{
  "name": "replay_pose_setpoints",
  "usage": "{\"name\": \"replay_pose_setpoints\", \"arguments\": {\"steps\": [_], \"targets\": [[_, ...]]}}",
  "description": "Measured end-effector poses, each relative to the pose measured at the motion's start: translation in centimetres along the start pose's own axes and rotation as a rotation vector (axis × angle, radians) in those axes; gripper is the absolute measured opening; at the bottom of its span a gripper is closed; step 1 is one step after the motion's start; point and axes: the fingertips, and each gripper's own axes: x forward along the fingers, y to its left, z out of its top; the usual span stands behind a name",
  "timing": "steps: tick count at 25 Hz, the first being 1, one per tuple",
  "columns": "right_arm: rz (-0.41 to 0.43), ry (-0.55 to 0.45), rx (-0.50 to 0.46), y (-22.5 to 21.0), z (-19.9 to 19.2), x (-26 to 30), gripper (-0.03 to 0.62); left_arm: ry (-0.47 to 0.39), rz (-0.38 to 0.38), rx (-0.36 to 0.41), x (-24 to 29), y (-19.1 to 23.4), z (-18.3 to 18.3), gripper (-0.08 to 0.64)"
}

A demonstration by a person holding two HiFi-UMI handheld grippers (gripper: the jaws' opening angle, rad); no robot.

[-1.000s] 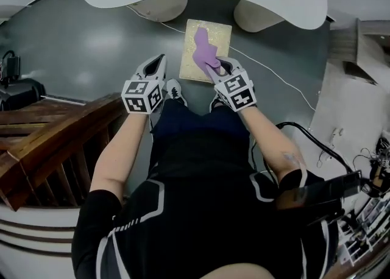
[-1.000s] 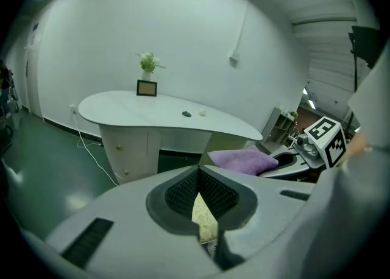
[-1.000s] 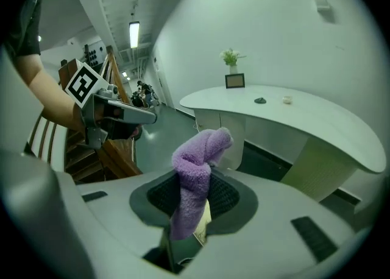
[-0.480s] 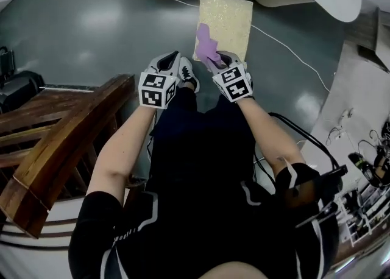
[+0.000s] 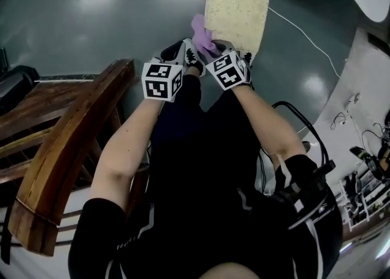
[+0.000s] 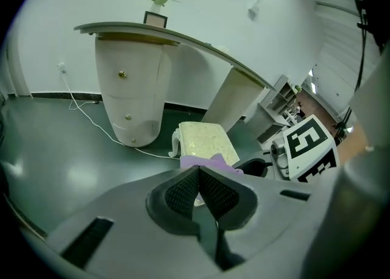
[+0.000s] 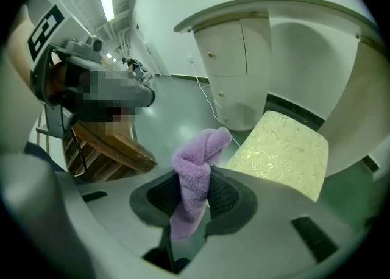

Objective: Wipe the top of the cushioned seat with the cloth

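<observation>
The cushioned seat is a pale yellow, patterned square stool on the grey floor, also in the left gripper view and the right gripper view. The purple fluffy cloth hangs off the seat's near left corner, and its free end sticks up between the right jaws. My right gripper is shut on the cloth just short of the seat's near edge. My left gripper is beside it on the left, shut on nothing, with the cloth just beyond its pads.
A white curved counter on rounded pedestals stands behind the seat, with a white cable trailing over the floor. A wooden stair rail lies at left. Cables and gear crowd the right edge. The person's body fills the lower head view.
The right gripper has dragged the cloth back off the seat top to its near left corner. Both grippers have closed in on each other, and the view has shifted so the seat sits higher.
</observation>
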Motion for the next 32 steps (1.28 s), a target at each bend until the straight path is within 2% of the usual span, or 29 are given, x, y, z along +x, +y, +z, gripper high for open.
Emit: {"name": "replay_pose_setpoints", "arguments": {"steps": [6,10,13,15,19,24,32], "targets": [[0.003,0.059,0.012,0.1,-1.3,4.2,0.101,0.045,-0.014,0.009,0.6,1.7,-2.3,0.003],[0.002,0.105,0.022,-0.6,-3.0,6.9,0.101,0.056,0.015,-0.031,0.9,3.1,-3.6,0.003],[-0.007,0.14,-0.021,-1.0,-4.1,8.0,0.101,0.05,0.026,-0.061,0.9,3.7,-3.9,0.003],[-0.024,0.149,-0.04,-1.6,-4.4,8.3,0.101,0.041,0.028,-0.074,0.9,3.8,-3.9,0.003],[-0.037,0.177,0.009,-2.6,-5.4,8.3,0.104,0.031,0.033,-0.084,1.6,3.3,-4.2,0.003],[0.002,0.168,0.001,-3.1,-5.6,7.9,0.107,0.027,0.077,-0.167,3.0,3.5,-4.8,0.003],[0.024,0.17,0.03,-5.0,-8.0,6.3,0.108,0.036,0.064,-0.145,5.1,-0.4,-4.6,0.003]]}}
